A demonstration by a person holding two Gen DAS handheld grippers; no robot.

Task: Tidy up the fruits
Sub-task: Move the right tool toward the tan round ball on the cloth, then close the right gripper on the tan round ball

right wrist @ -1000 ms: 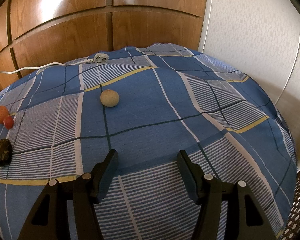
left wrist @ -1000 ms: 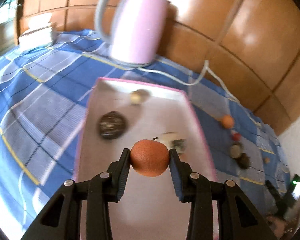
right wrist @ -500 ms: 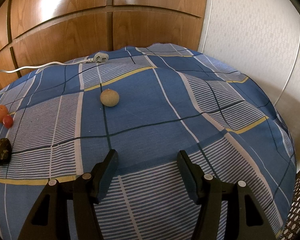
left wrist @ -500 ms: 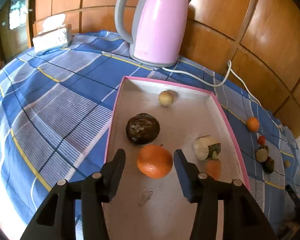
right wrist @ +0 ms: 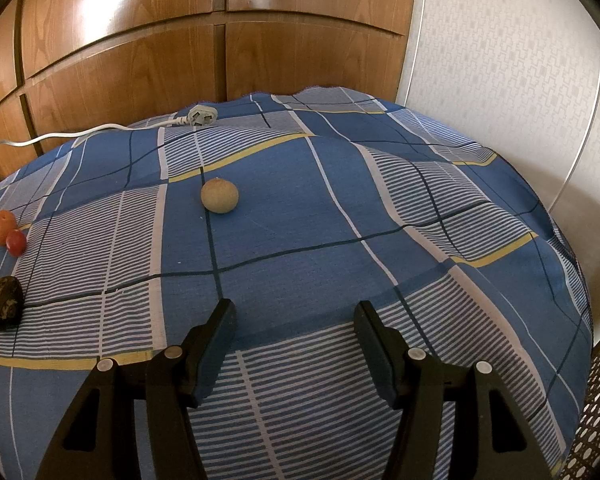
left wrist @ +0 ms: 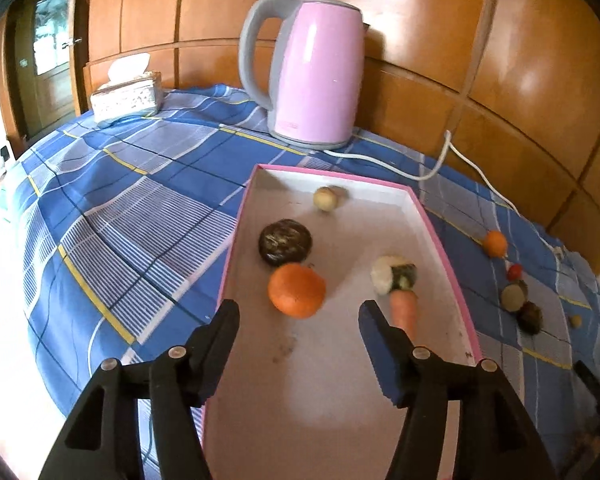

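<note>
Over the pink-rimmed tray (left wrist: 428,216) the left tool (left wrist: 298,314) is being held, its jaws opening with nothing pressed between them; the orange (left wrist: 297,290) is lying free on the tray floor just beyond the fingertips, slightly toward the 11 o'clock side. Touching the orange at its 11 o'clock is a dark round fruit (left wrist: 285,241). A small pale fruit (left wrist: 325,199) is sitting near the tray's far wall at 12 o'clock, and at 2 o'clock of the orange a rice ball (left wrist: 392,274) is lying with a carrot (left wrist: 404,312) just beside it. Outside the tray, at 3 o'clock, a small orange (left wrist: 495,243), a red fruit (left wrist: 515,271) and two darker fruits (left wrist: 521,306) are lined up on the blue checked cloth (left wrist: 140,208). A pink kettle (left wrist: 316,76) is standing beyond the tray at 12 o'clock, and a tissue box (left wrist: 126,98) at 10 o'clock.

Above bare cloth the right tool (right wrist: 294,318) is being held with its jaws standing apart and empty. A tan round fruit (right wrist: 219,196) is resting well beyond it at 11 o'clock, and a white plug (right wrist: 200,117) is lying farther back.
</note>
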